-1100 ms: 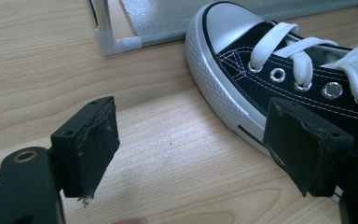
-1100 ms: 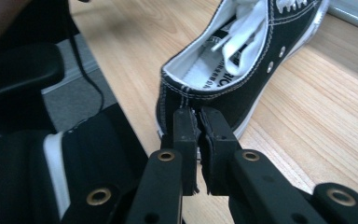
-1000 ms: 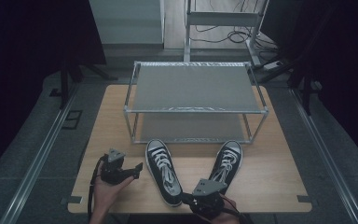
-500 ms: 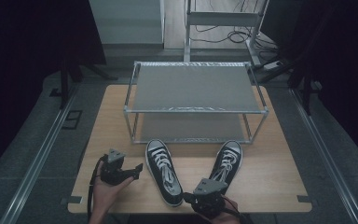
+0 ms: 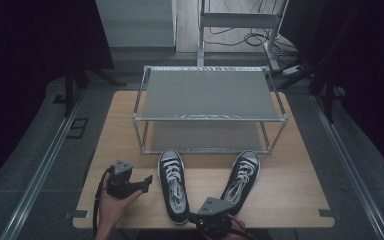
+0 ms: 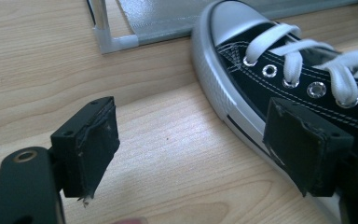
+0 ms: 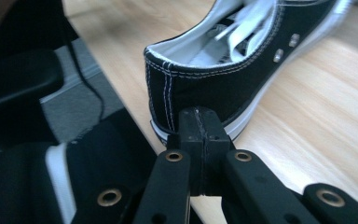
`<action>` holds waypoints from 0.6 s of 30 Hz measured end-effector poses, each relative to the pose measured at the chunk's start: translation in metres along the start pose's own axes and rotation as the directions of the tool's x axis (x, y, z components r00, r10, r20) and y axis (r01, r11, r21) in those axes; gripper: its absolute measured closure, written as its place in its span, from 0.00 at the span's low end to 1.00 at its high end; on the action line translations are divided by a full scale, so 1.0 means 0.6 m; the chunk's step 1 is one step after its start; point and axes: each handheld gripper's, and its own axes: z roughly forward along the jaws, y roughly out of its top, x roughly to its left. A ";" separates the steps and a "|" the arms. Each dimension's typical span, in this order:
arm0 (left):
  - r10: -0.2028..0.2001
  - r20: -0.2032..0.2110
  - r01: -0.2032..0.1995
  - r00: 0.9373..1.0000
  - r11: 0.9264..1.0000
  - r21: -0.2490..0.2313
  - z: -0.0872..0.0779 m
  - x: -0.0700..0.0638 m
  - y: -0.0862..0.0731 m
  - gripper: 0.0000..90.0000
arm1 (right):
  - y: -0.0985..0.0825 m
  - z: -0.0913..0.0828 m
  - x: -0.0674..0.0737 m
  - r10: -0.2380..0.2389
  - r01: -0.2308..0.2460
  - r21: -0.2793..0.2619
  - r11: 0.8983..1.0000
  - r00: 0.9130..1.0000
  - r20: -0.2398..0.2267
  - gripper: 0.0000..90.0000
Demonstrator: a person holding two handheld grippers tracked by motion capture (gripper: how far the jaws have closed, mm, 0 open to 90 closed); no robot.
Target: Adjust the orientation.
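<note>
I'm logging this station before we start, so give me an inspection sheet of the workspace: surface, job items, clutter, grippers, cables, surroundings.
Surface: wooden table, bare wood around the items.
Job's things: two black sneakers with white laces, left sneaker and right sneaker, toes toward a two-tier metal shoe rack with nothing on its shelves.
Clutter: nothing seen.
Grippers: left gripper open, jaws apart beside the left sneaker's toe; right gripper shut, empty, just behind a sneaker's heel.
Cables: black cable loops from the left gripper; loose cables on the floor beyond.
Surroundings: dark curtains, grey floor.
</note>
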 end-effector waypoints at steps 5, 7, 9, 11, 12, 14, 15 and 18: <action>-0.007 0.001 0.007 1.000 1.000 -0.010 -0.008 0.003 0.001 0.20 | 0.013 0.030 0.013 -0.017 0.016 -0.018 1.000 1.000 -0.020 1.00; -0.011 0.001 0.011 1.000 1.000 -0.015 -0.011 0.005 0.001 0.20 | 0.019 0.043 0.017 -0.042 0.042 -0.024 0.999 0.999 -0.019 1.00; -0.017 0.002 0.017 1.000 1.000 -0.017 -0.013 0.008 0.001 0.20 | 0.025 0.054 0.019 -0.039 0.039 -0.014 0.999 0.998 -0.039 1.00; -0.020 0.002 0.020 1.000 1.000 -0.016 -0.014 0.009 0.001 0.20 | 0.028 0.060 0.022 -0.042 0.040 -0.032 0.999 0.998 -0.045 1.00; -0.020 0.002 0.020 1.000 1.000 -0.016 -0.014 0.009 0.001 0.20 | 0.028 0.060 0.022 -0.042 0.040 -0.032 0.999 0.998 -0.045 1.00; -0.020 0.007 0.020 1.000 1.000 -0.014 -0.014 0.009 0.001 0.20 | 0.033 0.071 0.025 -0.047 0.045 -0.040 0.998 0.998 -0.047 1.00; -0.020 0.007 0.020 1.000 1.000 -0.014 -0.014 0.009 0.001 0.20 | 0.035 0.074 0.025 -0.045 0.043 -0.047 0.998 0.997 -0.057 1.00; -0.020 0.010 0.020 1.000 1.000 -0.015 -0.015 0.008 0.001 0.20 | 0.040 0.077 0.025 -0.043 0.039 -0.044 0.998 0.997 -0.071 1.00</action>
